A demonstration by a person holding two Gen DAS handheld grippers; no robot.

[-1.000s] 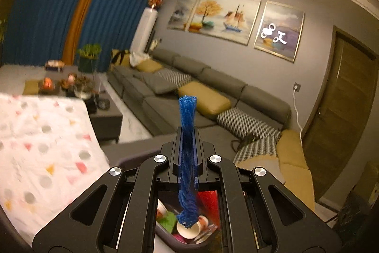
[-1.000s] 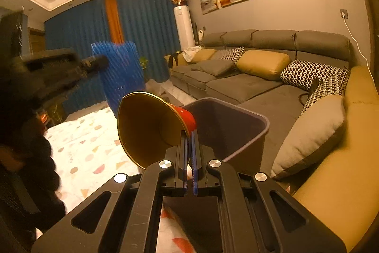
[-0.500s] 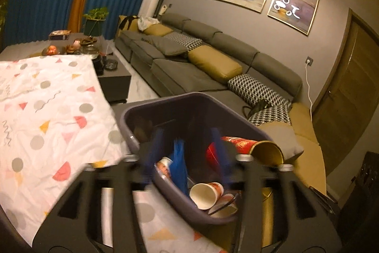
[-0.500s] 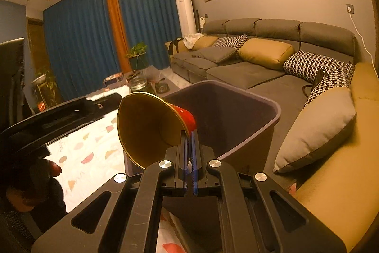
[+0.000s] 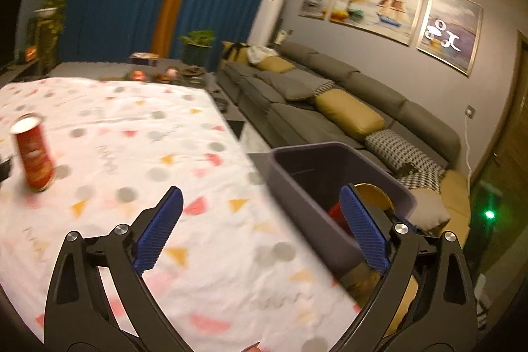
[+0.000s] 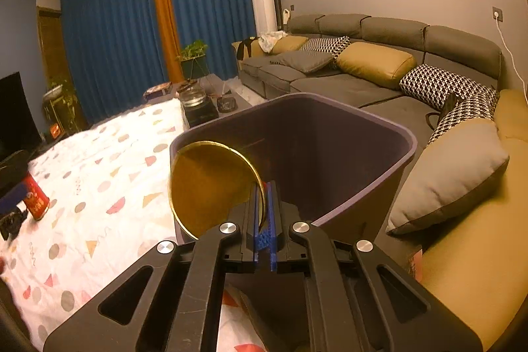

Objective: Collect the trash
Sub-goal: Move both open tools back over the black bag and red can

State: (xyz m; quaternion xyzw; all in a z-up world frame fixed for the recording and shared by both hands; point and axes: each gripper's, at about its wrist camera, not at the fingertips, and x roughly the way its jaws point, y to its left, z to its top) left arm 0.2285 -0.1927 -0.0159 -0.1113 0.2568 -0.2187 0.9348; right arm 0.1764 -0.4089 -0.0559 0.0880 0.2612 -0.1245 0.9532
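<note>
My right gripper (image 6: 263, 198) is shut on the rim of a red paper cup with a gold inside (image 6: 208, 187), holding it tilted at the mouth of the grey-purple trash bin (image 6: 330, 108). The left wrist view shows the same cup (image 5: 373, 198) over the bin (image 5: 297, 174). My left gripper (image 5: 260, 230) is open and empty above the patterned tablecloth (image 5: 138, 134), left of the bin. A red can (image 5: 33, 154) stands upright on the cloth at far left. In the right wrist view this can (image 6: 36, 202) is at the left edge.
A long grey sofa (image 6: 346, 81) with yellow and patterned cushions runs behind and right of the bin. A grey cushion (image 6: 445, 177) lies close to the bin's right side. A dark low table (image 6: 204, 108) with glassware stands beyond the cloth.
My left gripper let go of the blue mesh piece over the bin, opened wide and swung left over the table. My right gripper brought the cup down to the bin's mouth.
</note>
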